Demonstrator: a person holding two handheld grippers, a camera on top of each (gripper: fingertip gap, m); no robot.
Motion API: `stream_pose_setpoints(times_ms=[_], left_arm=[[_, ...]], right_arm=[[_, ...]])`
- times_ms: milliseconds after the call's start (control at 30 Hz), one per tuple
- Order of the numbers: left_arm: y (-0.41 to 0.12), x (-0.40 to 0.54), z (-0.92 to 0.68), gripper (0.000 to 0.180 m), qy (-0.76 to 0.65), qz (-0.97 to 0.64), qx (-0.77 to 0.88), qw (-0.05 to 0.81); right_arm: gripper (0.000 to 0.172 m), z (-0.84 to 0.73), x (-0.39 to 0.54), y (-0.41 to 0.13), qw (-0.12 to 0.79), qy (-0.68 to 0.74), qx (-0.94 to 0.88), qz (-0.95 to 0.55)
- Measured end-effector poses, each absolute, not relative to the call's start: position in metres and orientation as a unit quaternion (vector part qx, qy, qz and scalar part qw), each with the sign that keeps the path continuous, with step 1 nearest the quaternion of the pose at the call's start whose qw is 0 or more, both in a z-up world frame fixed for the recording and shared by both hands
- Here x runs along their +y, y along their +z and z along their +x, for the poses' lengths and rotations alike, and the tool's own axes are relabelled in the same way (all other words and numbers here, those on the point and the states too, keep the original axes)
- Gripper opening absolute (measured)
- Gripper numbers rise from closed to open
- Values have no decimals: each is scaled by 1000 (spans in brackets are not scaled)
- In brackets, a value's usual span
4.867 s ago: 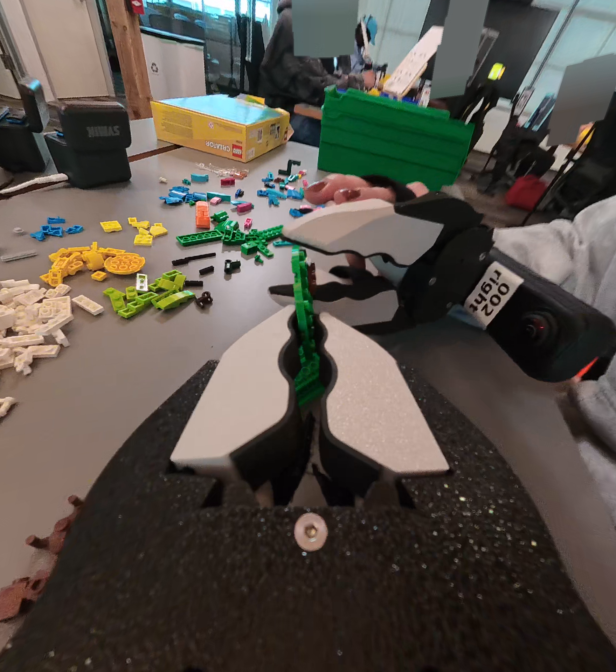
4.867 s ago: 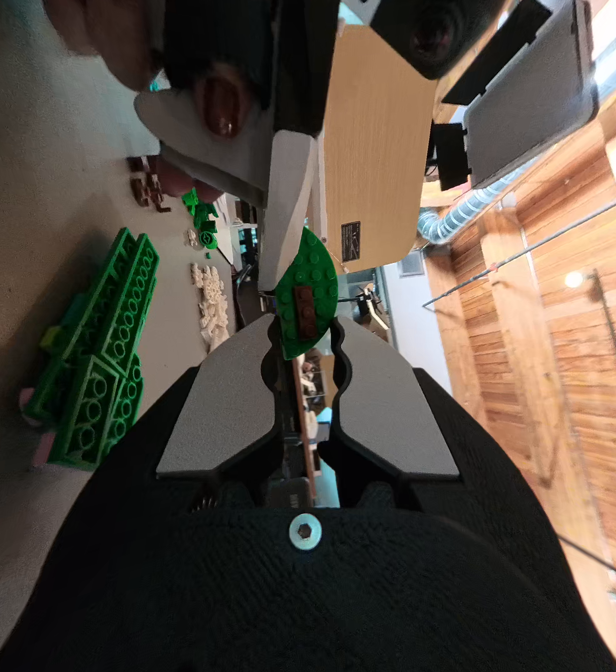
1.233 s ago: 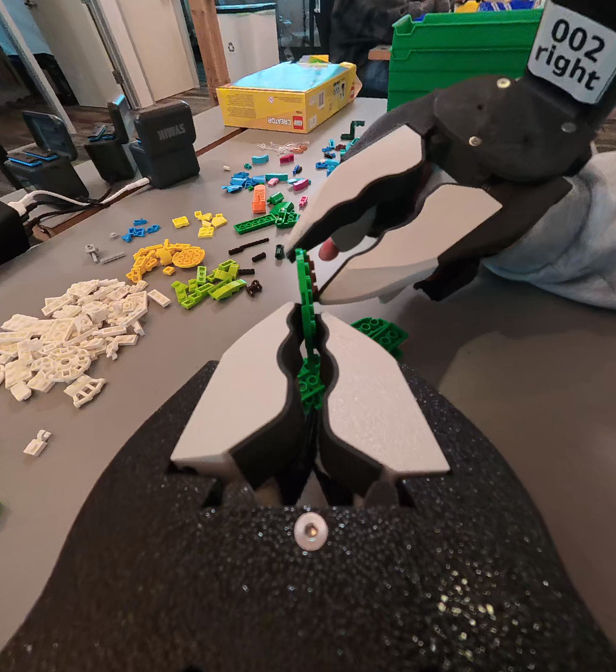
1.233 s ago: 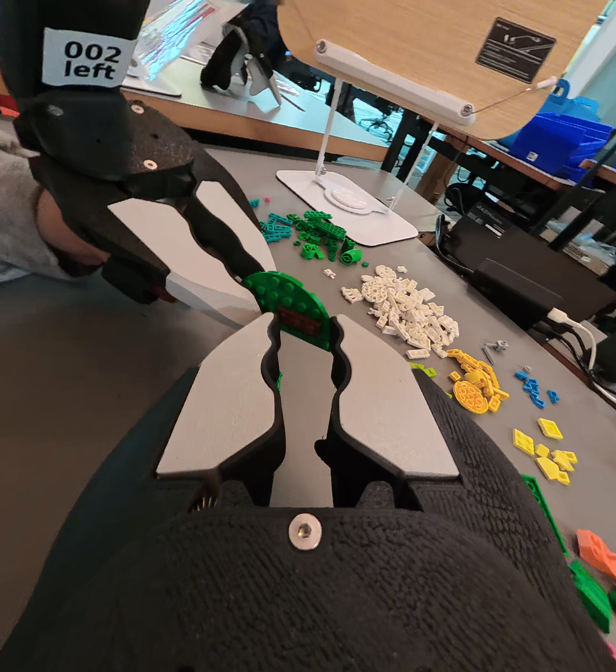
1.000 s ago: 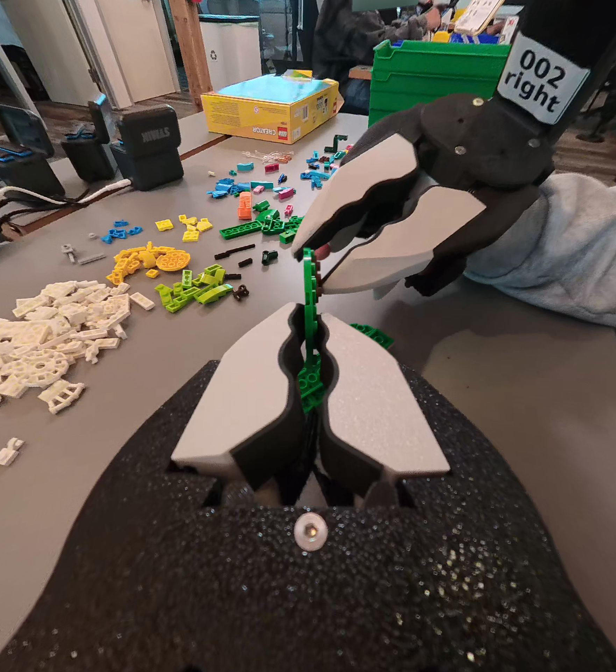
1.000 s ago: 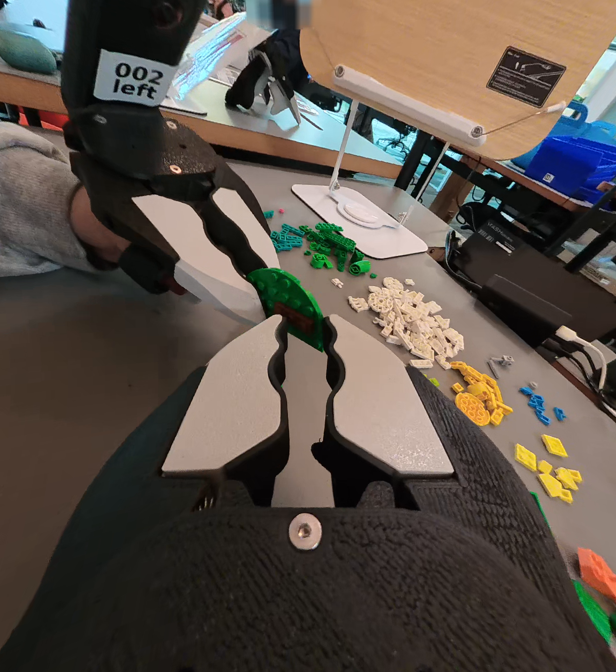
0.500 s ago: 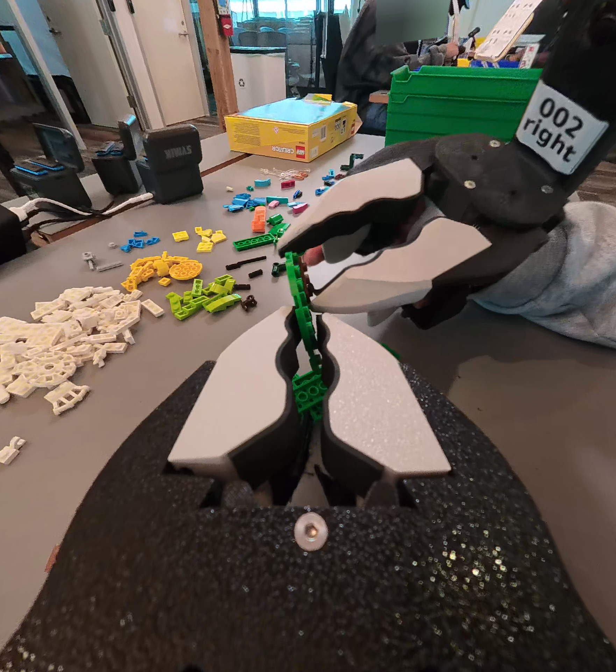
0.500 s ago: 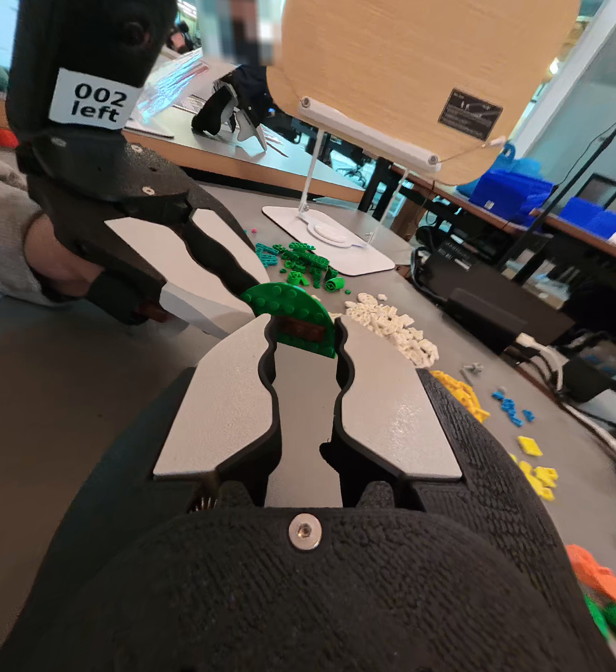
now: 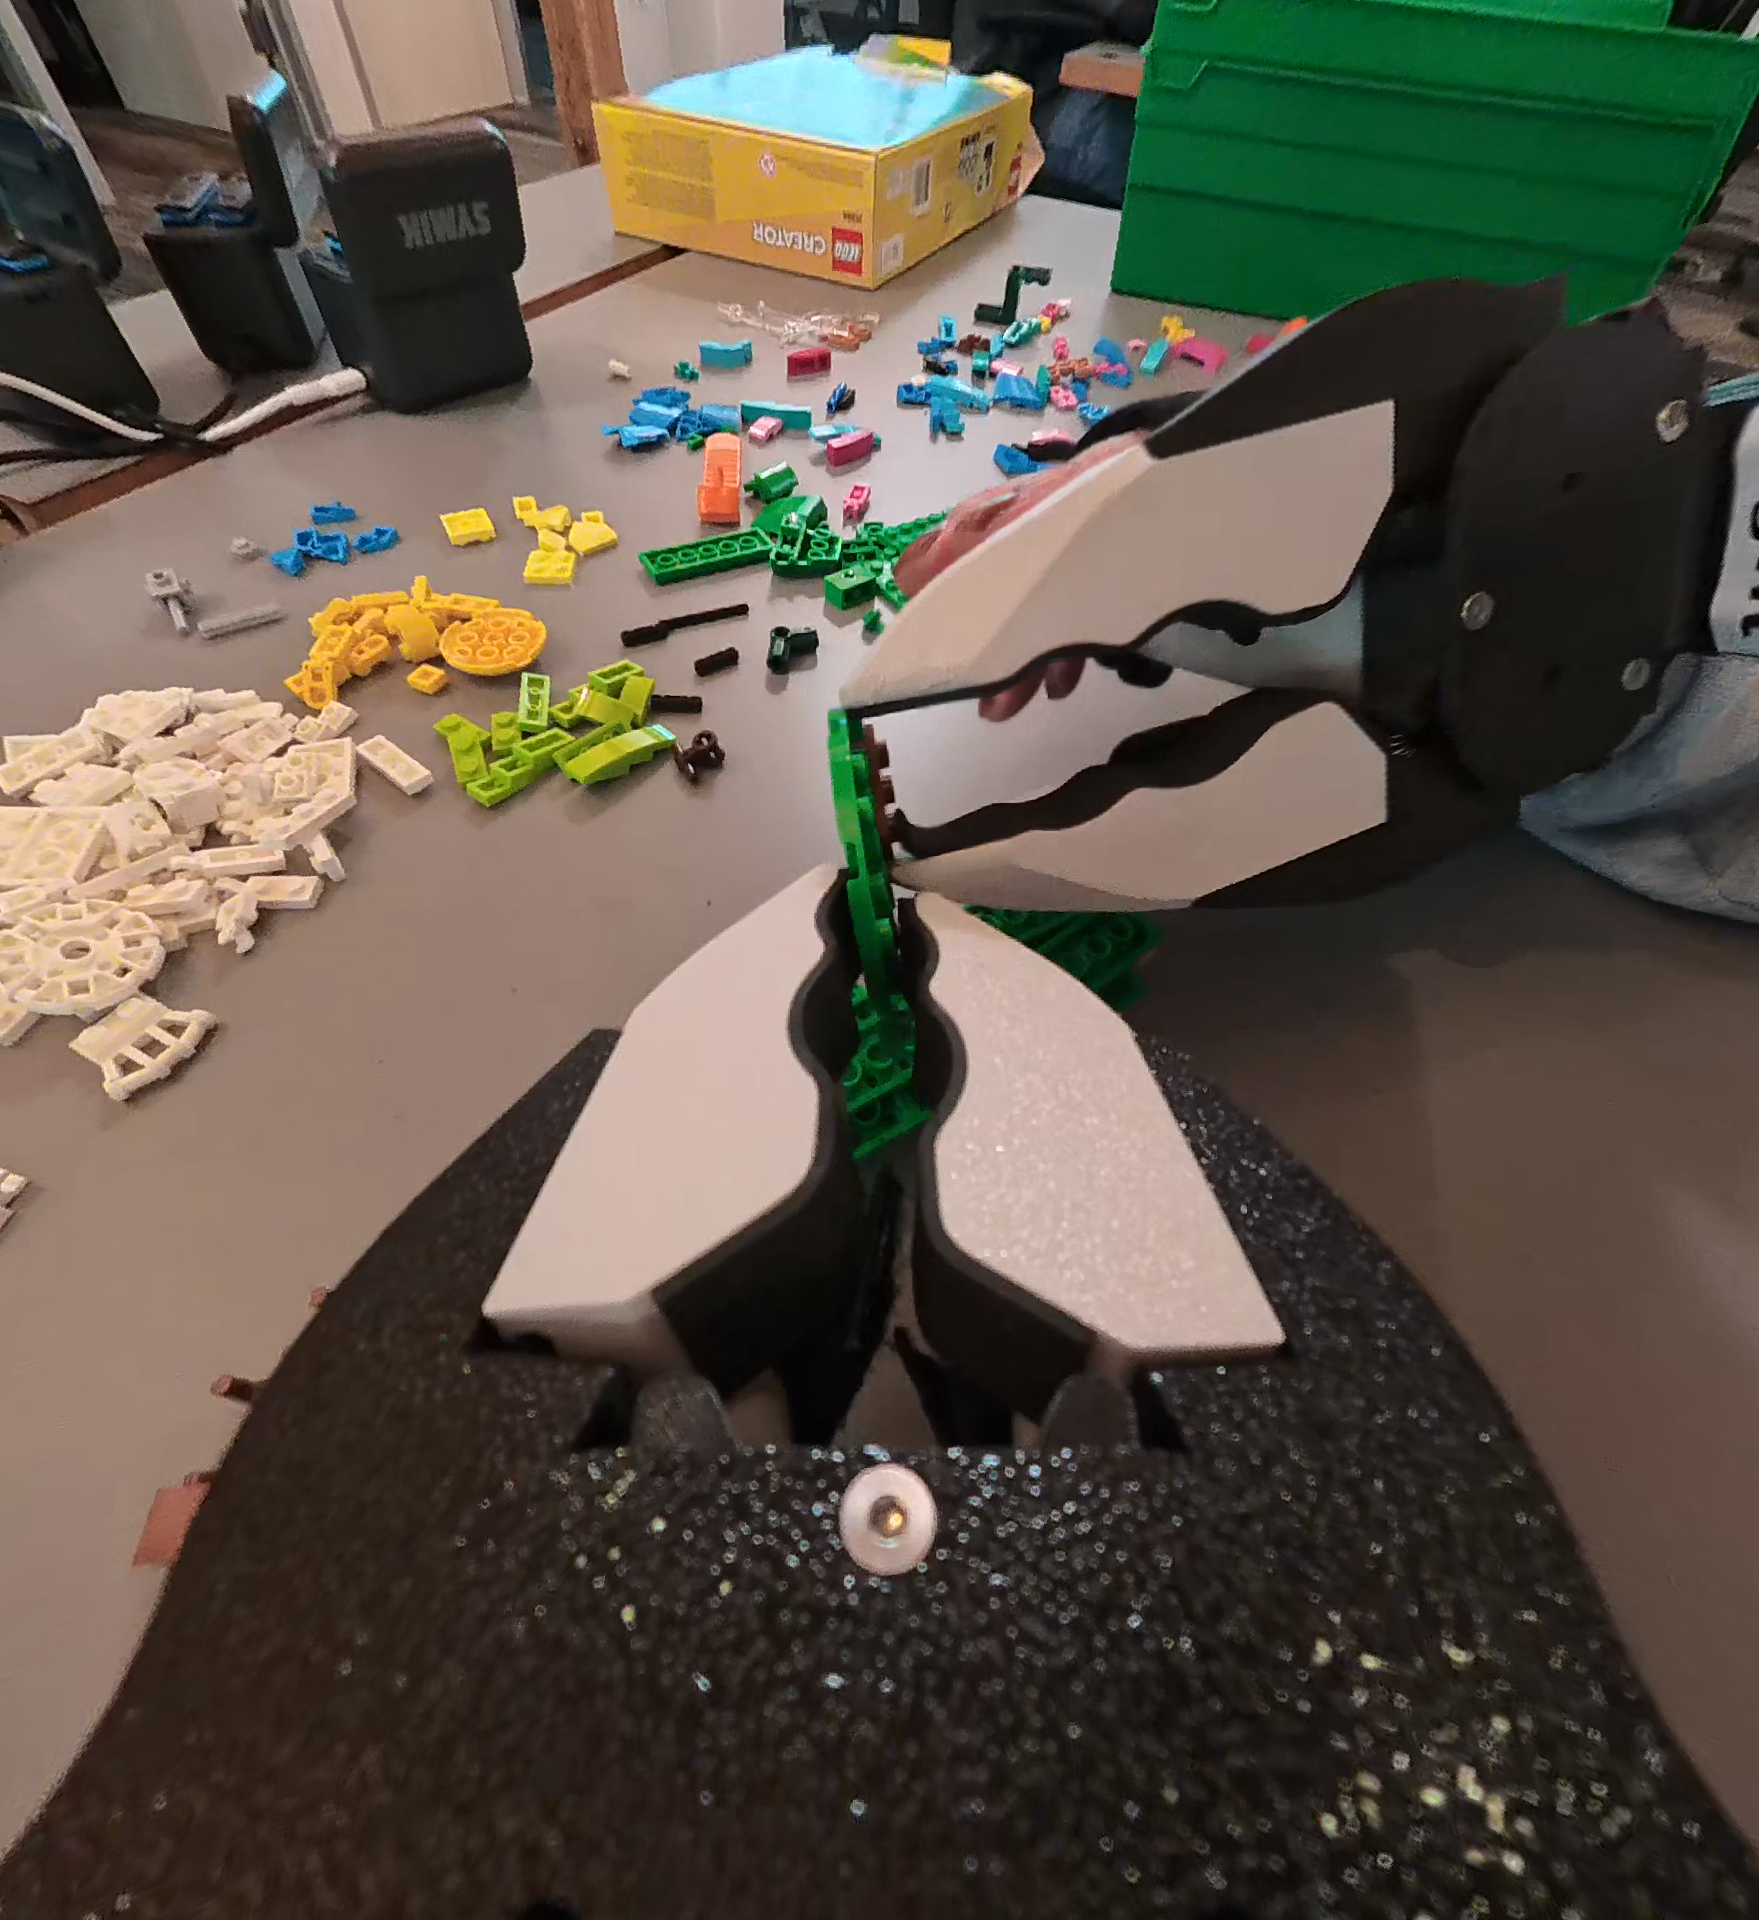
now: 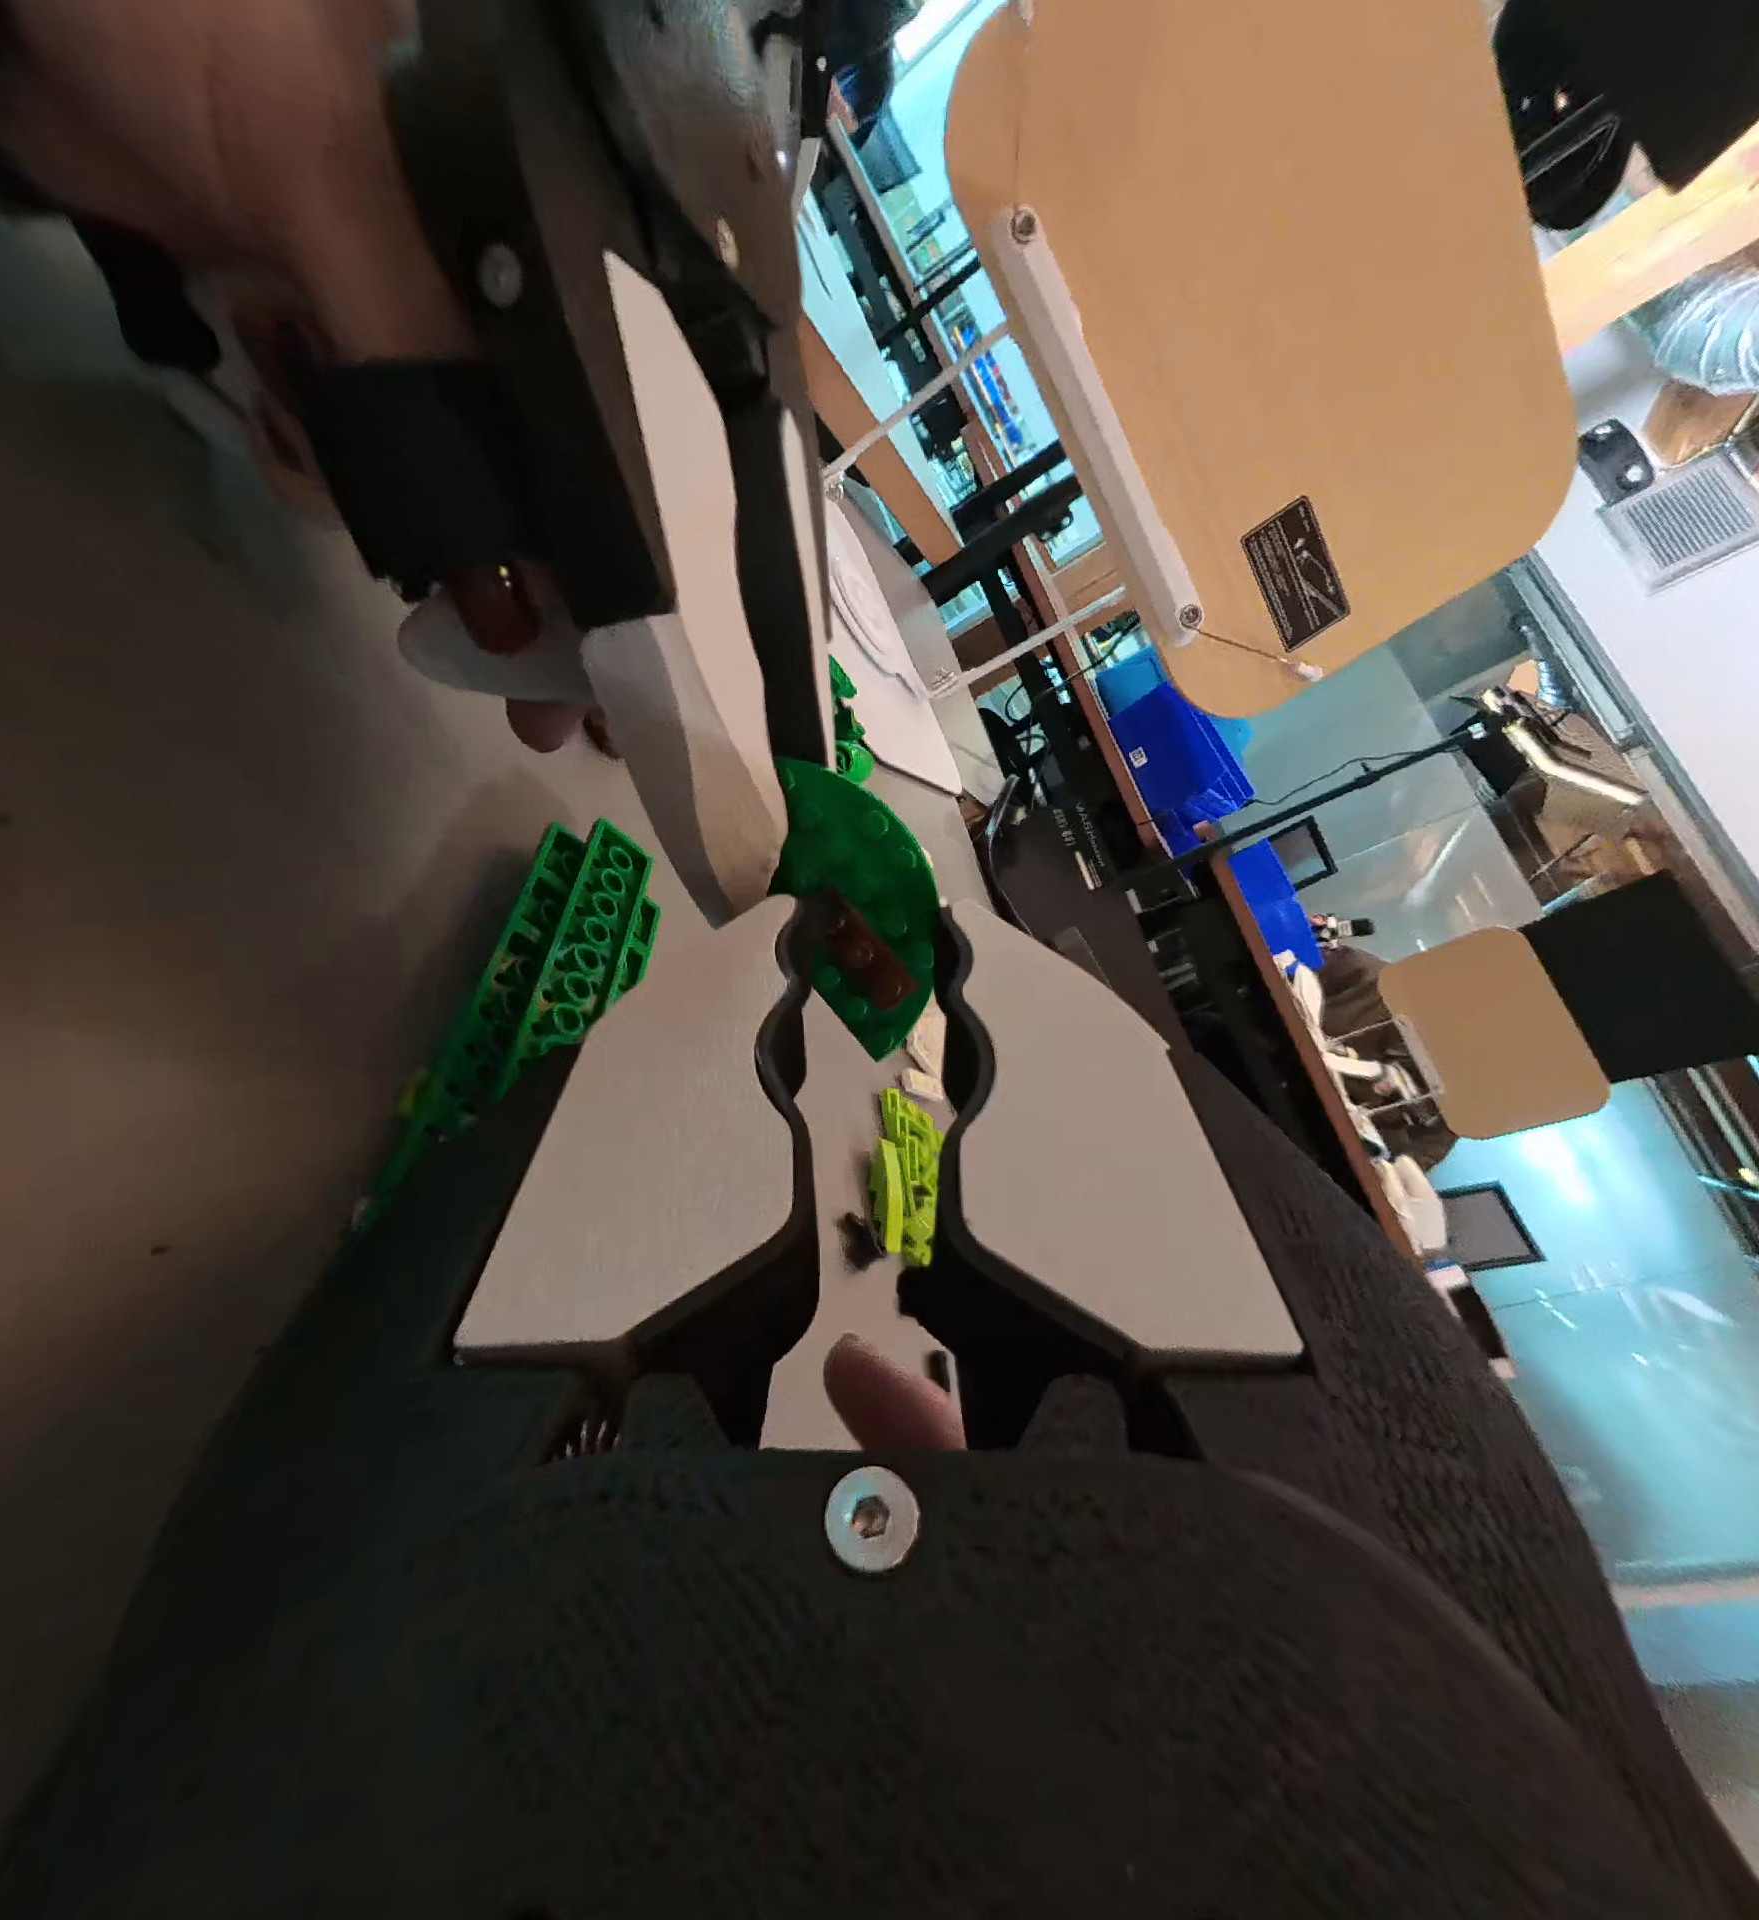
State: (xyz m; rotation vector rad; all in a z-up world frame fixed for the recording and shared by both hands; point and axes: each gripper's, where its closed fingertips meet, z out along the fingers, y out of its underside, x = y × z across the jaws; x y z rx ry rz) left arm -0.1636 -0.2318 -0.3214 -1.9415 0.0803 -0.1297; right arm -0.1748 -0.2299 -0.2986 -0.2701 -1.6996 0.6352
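Clamped edge-on in the left gripper (image 9: 870,914), a green rounded brick plate (image 9: 859,821) stands upright over a grey table (image 9: 501,935). The right gripper (image 9: 880,779), its fingers apart, straddles a small brown piece (image 9: 883,805) on the plate's face. White bricks (image 9: 96,831), yellow bricks (image 9: 418,644) and lime bricks (image 9: 563,732) lie sorted to the left.

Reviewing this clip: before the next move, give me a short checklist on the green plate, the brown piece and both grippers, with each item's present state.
1. Left gripper clamps the green half-round plate edge-on: ok.
2. Right gripper fingertips sit on either side of the brown piece on the plate: ok.
3. Right pads pressing on the brown piece: cannot tell.
4. Brown piece seated flush on the plate: cannot tell.
5. Plate held off the grey table: ok.
6. Loose green bricks lie apart from both grippers: ok.
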Motion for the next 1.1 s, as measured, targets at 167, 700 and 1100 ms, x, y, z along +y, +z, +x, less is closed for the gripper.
stream_pose_setpoints(times_ms=[167,700,1100], left_arm=[[-321,-233,-162,7,-70,-823,36,562],[-336,-237,-164,5,-50,-856,46,512],[-343,-237,-161,6,-42,-864,63,498]], right_arm=[[27,-174,-230,-296,613,282,-730,-113],[22,-173,-237,-313,622,199,-756,-54],[22,-169,-236,-319,577,222,-781,-87]])
